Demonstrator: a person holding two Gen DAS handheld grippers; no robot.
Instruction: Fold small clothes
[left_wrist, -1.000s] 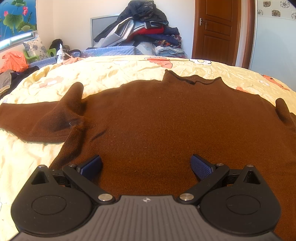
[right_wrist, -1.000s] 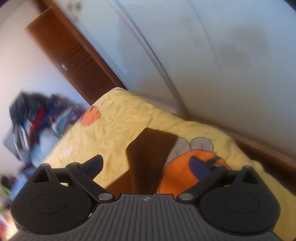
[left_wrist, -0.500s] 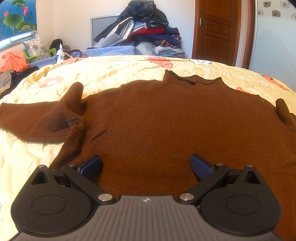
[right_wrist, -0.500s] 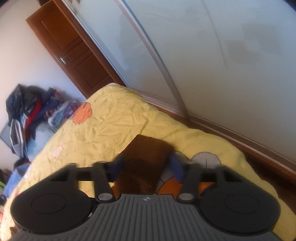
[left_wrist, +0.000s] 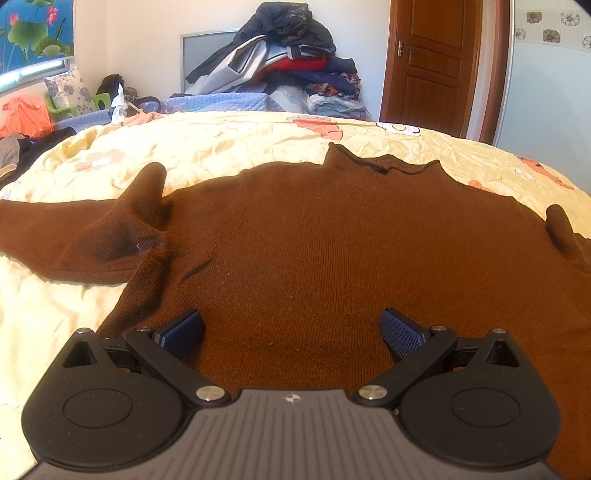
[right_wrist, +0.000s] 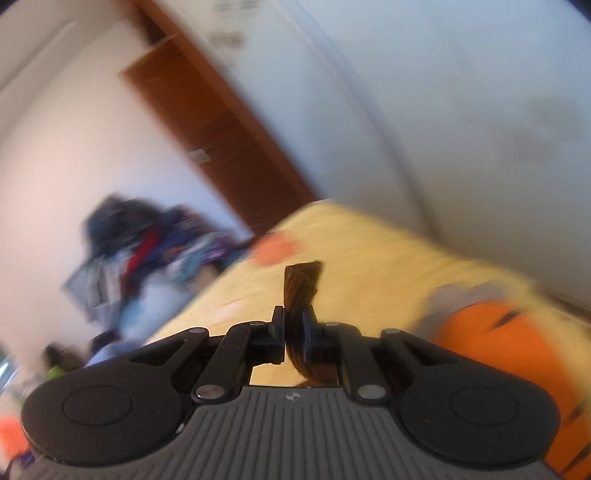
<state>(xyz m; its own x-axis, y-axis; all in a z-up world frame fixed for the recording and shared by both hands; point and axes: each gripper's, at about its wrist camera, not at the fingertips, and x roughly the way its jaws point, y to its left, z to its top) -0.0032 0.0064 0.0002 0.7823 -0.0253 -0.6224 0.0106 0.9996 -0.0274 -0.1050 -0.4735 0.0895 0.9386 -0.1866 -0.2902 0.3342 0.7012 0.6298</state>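
A: In the left wrist view, where is the garment?

B: The brown sweater (left_wrist: 332, 251) lies spread flat on the bed (left_wrist: 221, 147), collar toward the far edge, hem at the near edge under the camera. One sleeve (left_wrist: 66, 236) runs out toward the bed's left edge, with a fold of it bunched up near the shoulder.

A: And the left gripper (left_wrist: 291, 332)?

B: Its jaws stand wide apart over the hem, the blue pads (left_wrist: 183, 332) clear on either side, nothing pinched between them. Whether the tips touch the knit I cannot tell.

A: Any containers?

B: None that I can make out. Beyond the bed's far edge a pile of clothes (left_wrist: 288, 62) is heaped against the wall, beside a wooden door (left_wrist: 436, 62).

A: Free room?

B: Bare yellow cover shows along the far edge and at the left, near the sleeve.

A: Now the right wrist view.

B: It is blurred. The right gripper (right_wrist: 293, 332) has its jaws closing, pressed onto a narrow band of brown knit (right_wrist: 301, 291), whose end sticks up past the tips. This lifted piece sits above the bed's yellow cover (right_wrist: 369, 258), toward the edge nearest the pale wall panel (right_wrist: 461, 110). The cover around it looks bare apart from an orange print (right_wrist: 491, 332).
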